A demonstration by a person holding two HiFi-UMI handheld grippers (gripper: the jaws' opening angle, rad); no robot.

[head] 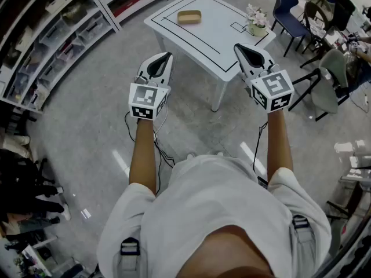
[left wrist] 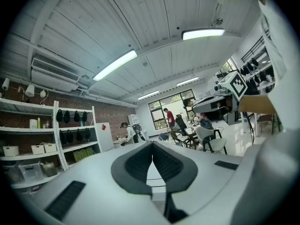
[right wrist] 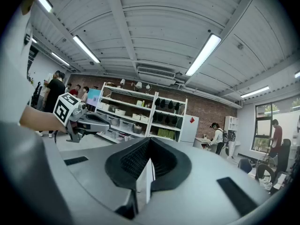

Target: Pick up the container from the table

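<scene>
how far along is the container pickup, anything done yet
Nothing looks done: the tan container sits on the white table, untouched. In hand: nothing. The left gripper and the right gripper are both shut and empty, held in the air short of the table. Left to do: step closer, open a gripper, close it on the container and lift it off.

Ahead of me a white table (head: 200, 42) marked with thin black lines stands on the grey floor (head: 87, 132). A tan container (head: 189, 17) lies toward its far side. A small pot of flowers (head: 256, 23) sits at its right corner, well apart from the container.
</scene>
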